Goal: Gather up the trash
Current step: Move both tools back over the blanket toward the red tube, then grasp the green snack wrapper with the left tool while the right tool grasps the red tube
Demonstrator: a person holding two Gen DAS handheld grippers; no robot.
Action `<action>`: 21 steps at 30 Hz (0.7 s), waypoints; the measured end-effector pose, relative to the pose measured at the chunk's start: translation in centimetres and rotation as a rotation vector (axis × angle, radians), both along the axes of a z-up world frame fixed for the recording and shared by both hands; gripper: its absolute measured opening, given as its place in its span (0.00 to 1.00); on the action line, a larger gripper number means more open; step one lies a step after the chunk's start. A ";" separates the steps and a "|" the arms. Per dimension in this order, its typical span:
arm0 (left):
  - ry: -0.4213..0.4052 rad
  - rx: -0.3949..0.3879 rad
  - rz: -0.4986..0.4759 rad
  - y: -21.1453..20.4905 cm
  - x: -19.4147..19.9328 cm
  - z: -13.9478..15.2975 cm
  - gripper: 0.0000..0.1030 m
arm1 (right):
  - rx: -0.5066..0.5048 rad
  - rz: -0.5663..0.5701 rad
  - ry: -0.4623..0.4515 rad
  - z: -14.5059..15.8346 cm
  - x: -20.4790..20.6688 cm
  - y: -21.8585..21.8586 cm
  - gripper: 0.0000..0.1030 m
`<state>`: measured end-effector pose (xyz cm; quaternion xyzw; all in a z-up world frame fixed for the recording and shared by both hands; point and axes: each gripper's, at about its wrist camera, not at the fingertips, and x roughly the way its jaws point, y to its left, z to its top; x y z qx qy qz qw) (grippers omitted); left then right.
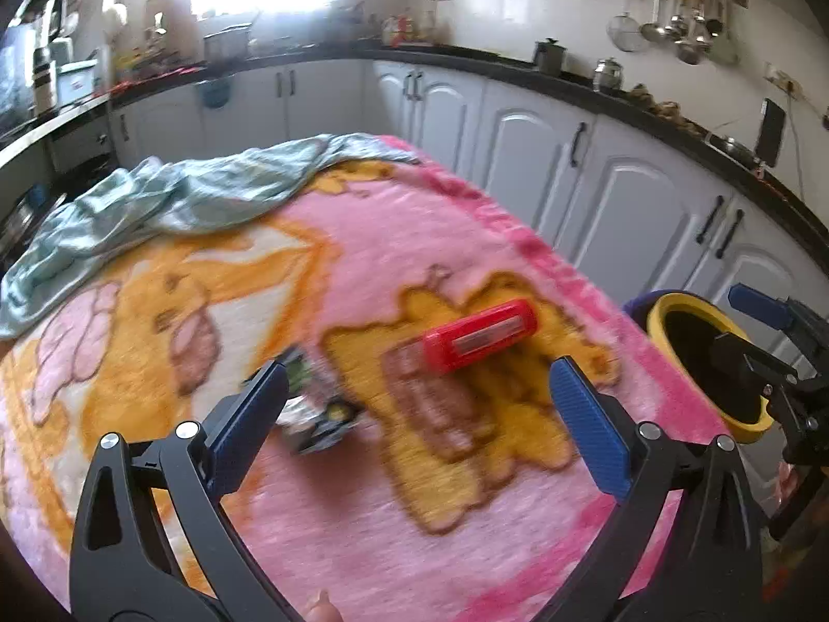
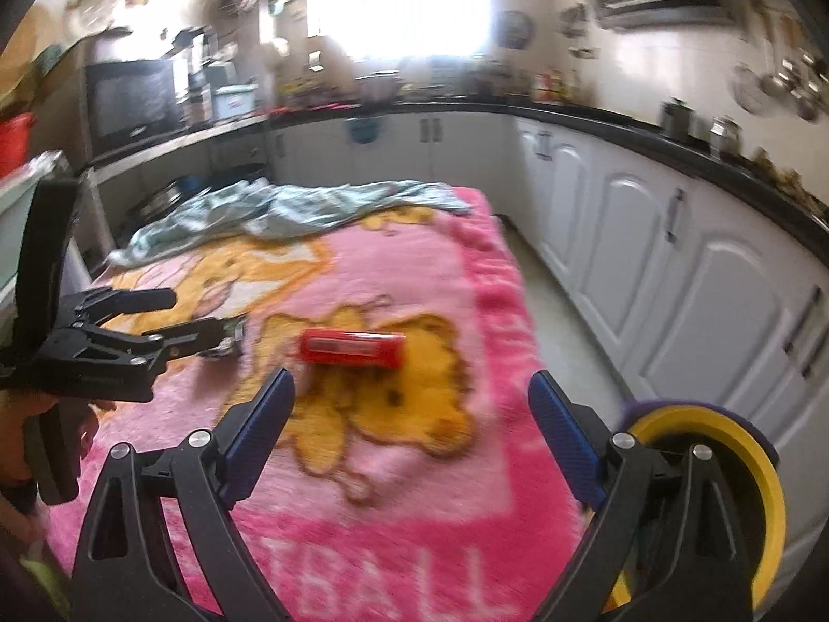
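Note:
A red flat box (image 1: pixel 481 337) lies on the pink cartoon blanket (image 1: pixel 362 518); it also shows in the right wrist view (image 2: pixel 352 347). A crumpled dark and silver wrapper (image 1: pixel 321 412) lies left of it, seen in the right wrist view (image 2: pixel 228 339) too. A yellow-rimmed bin (image 1: pixel 710 363) stands at the blanket's right edge, also in the right wrist view (image 2: pixel 725 471). My left gripper (image 1: pixel 414 404) is open and empty above the blanket, its left finger beside the wrapper. My right gripper (image 2: pixel 412 414) is open and empty, short of the red box.
A pale green cloth (image 1: pixel 171 202) lies bunched at the blanket's far end. White cabinets (image 1: pixel 622 197) under a dark counter run along the right and back. A strip of floor (image 2: pixel 559 342) separates the blanket from the cabinets. The left gripper (image 2: pixel 155 331) shows from the side in the right wrist view.

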<state>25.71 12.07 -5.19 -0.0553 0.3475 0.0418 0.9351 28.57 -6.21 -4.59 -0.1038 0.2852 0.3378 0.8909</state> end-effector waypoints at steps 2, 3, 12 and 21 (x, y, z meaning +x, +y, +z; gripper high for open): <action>0.008 -0.006 0.025 1.1 -0.5 -0.4 0.90 | -0.022 0.053 -0.014 -0.3 -0.1 1.6 0.91; 0.012 -0.008 0.036 1.5 -0.7 -0.6 0.90 | -0.036 0.081 -0.017 -0.5 -0.1 2.4 0.91; 0.076 -0.044 0.112 5.3 -1.0 -3.2 0.90 | -0.141 0.148 0.012 -4.0 2.3 7.0 0.91; 0.107 -0.164 0.122 7.4 0.3 -4.8 0.90 | -0.107 0.058 0.150 -6.7 6.0 9.0 0.92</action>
